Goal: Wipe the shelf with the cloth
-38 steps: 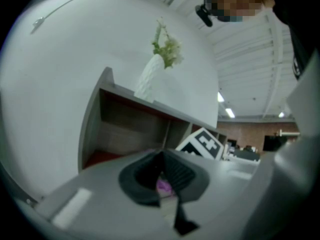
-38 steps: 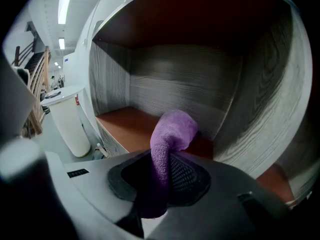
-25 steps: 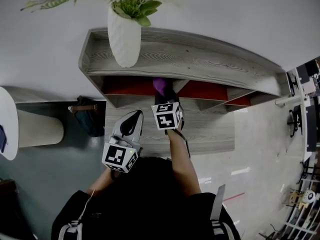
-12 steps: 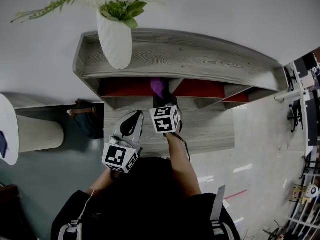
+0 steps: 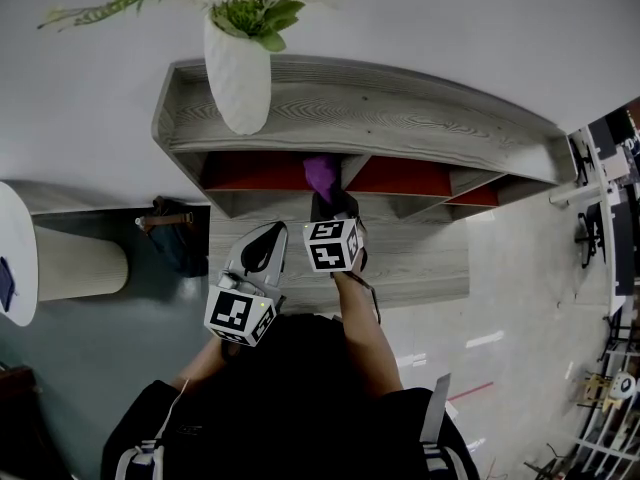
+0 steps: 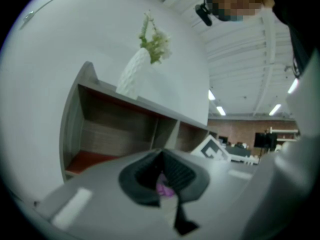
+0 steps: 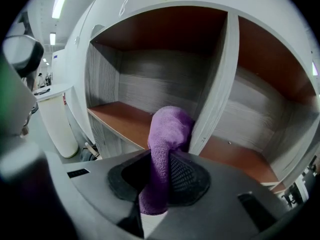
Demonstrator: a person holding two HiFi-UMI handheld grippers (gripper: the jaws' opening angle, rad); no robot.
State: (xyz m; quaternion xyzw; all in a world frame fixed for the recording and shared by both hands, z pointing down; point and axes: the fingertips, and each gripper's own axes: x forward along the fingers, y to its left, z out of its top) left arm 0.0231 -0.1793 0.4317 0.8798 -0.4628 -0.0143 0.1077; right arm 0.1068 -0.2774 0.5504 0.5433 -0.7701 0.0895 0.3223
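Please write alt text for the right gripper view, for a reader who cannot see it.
The right gripper is shut on a purple cloth, whose bunched end is at the front edge of the upright divider of a grey shelf. Open compartments with reddish-brown floors lie on both sides.

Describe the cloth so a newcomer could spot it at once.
Find the grey wood-grain shelf unit against the white wall, with a white vase on top. At the upright divider between its red-floored cubbies, the cloth sticks out of the right hand-held gripper. It is the only purple thing there.
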